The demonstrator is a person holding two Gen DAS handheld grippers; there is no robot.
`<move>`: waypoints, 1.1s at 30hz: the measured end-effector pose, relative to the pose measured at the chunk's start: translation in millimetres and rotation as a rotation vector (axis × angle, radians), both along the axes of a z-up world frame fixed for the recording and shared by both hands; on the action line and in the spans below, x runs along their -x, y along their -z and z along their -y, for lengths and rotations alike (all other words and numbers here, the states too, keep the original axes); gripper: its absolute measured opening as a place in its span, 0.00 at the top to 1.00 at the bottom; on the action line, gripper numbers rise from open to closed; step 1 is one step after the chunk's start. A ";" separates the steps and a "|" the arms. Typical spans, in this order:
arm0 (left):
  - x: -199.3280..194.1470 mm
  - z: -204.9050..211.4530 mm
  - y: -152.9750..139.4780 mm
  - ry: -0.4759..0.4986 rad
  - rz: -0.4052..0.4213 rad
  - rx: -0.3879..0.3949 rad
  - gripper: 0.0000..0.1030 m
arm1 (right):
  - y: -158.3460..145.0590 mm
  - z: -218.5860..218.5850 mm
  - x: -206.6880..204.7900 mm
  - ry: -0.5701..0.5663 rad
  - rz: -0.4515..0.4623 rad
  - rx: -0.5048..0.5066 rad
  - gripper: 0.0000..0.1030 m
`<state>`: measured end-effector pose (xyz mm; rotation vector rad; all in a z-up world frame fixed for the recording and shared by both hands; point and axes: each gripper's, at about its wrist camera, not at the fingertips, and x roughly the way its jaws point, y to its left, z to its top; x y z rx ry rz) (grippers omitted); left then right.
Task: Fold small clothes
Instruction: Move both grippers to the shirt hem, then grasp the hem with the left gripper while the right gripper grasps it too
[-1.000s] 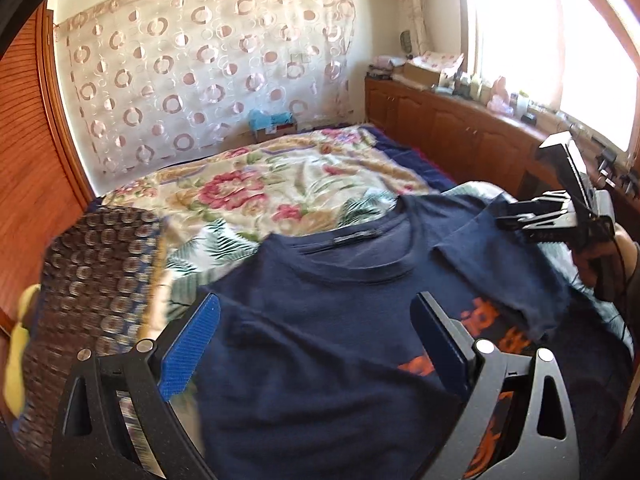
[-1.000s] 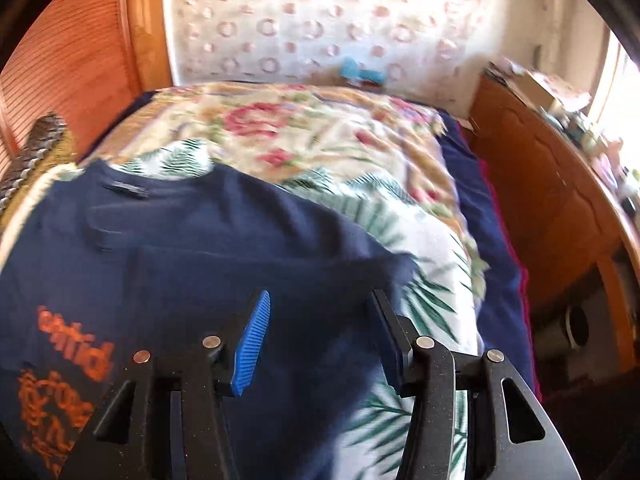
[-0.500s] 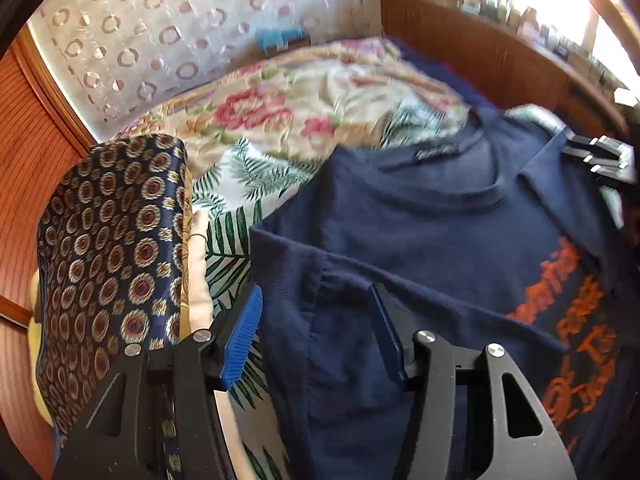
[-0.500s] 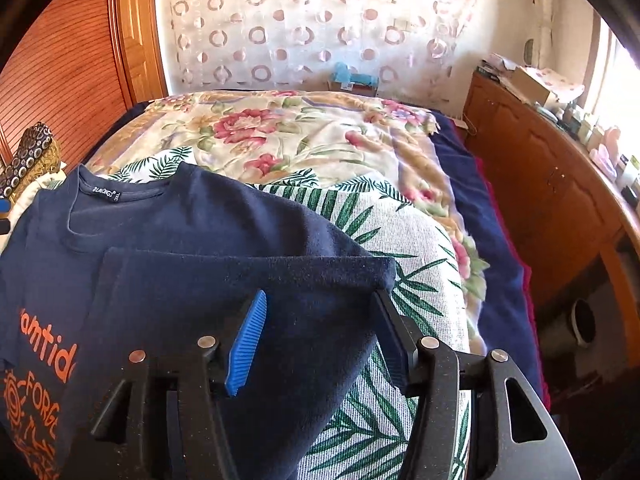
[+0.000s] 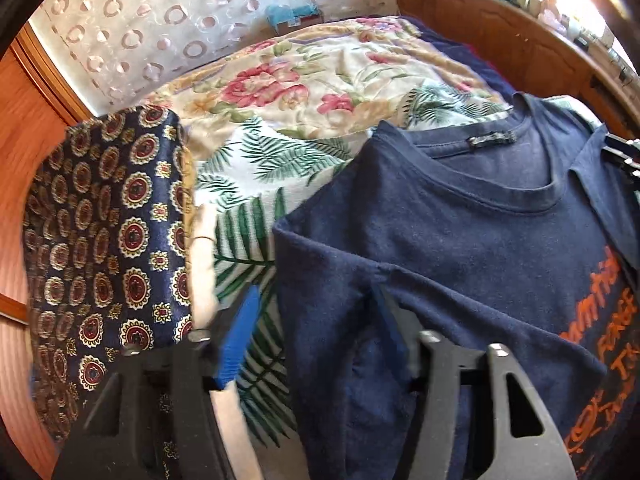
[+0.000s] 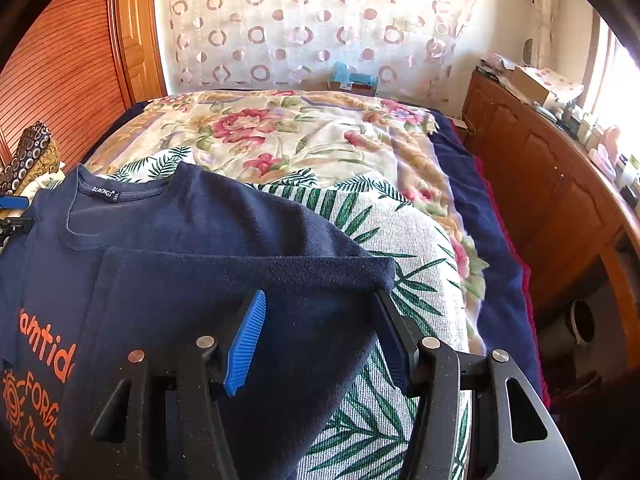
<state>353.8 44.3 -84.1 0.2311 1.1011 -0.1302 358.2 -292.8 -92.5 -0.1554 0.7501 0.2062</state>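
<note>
Navy cotton fills the right half of the left wrist view: a navy T-shirt (image 5: pixel 460 240) with orange lettering lies front-up on the bed (image 5: pixel 304 80), collar toward the curtain (image 5: pixel 180 20). Its sleeve on this side is folded inward across the chest, leaving a straight folded side edge. The left gripper (image 5: pixel 316 336) straddles that edge with its jaws parted: the blue-padded finger sits outside, over the palm-leaf sheet (image 5: pixel 248 208), and the dark finger rests on the folded sleeve. No cloth is pinched between them. Just beside the blue pad lies a folded pile topped by a navy medallion-print cloth (image 5: pixel 108 240); a narrow strip of leaf sheet separates the pile from the shirt edge. Beyond the collar, a floral bedspread (image 5: pixel 280 80) offers open surface up to the curtain. A wooden cabinet (image 5: pixel 500 36) borders the far side.

In the right wrist view, the right gripper (image 6: pixel 320 340) also stands with jaws parted, gripping nothing. The shirt's (image 6: pixel 200 240) other sleeve is folded inward, its hem forming a straight horizontal edge ahead of the fingertips. The blue pad lies over navy cloth; the dark finger sits at the shirt's side edge, where the palm-leaf sheet (image 6: pixel 400 240) begins. Bedspread (image 6: pixel 320 136) lies open ahead. The left gripper's tip (image 6: pixel 14 202) shows at the frame's left edge.
</note>
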 end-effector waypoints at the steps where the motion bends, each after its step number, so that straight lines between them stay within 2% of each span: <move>1: 0.8 0.4 -0.5 0.011 -0.006 0.020 0.67 | 0.0 0.0 0.3 0.000 0.000 -0.001 0.45; 3: 1.9 3.9 -0.7 0.021 -0.013 0.025 0.93 | -0.1 0.0 0.2 0.000 0.000 0.000 0.45; 5: 7.5 9.7 -9.3 0.031 0.031 -0.033 0.95 | 0.0 0.0 0.4 0.000 0.001 0.001 0.45; 10: 11.3 -7.4 -40.9 -0.008 0.111 -0.019 0.95 | 0.0 0.3 -0.1 -0.001 0.001 0.000 0.45; 19: 19.2 -16.2 -42.7 -0.006 0.138 0.022 0.96 | -2.8 5.8 0.4 0.000 -0.008 -0.017 0.45; 23: 26.0 -13.0 -49.0 0.008 0.172 0.042 0.96 | -10.9 24.6 0.8 0.024 -0.023 -0.105 0.45; 27: 33.9 -11.2 -58.6 0.014 0.212 0.076 0.96 | -5.3 30.7 -9.9 0.059 -0.068 -0.062 0.45; 31: 44.9 -9.0 -69.1 0.025 0.244 0.102 0.97 | -10.4 27.1 -16.4 0.058 -0.083 -0.066 0.45; 32: 48.3 -8.4 -72.0 0.028 0.251 0.105 0.97 | -11.0 24.7 -17.3 0.049 -0.084 -0.065 0.51; 33: 51.1 -8.0 -74.3 0.030 0.256 0.110 0.97 | -12.6 21.5 -17.9 0.023 -0.087 -0.077 0.67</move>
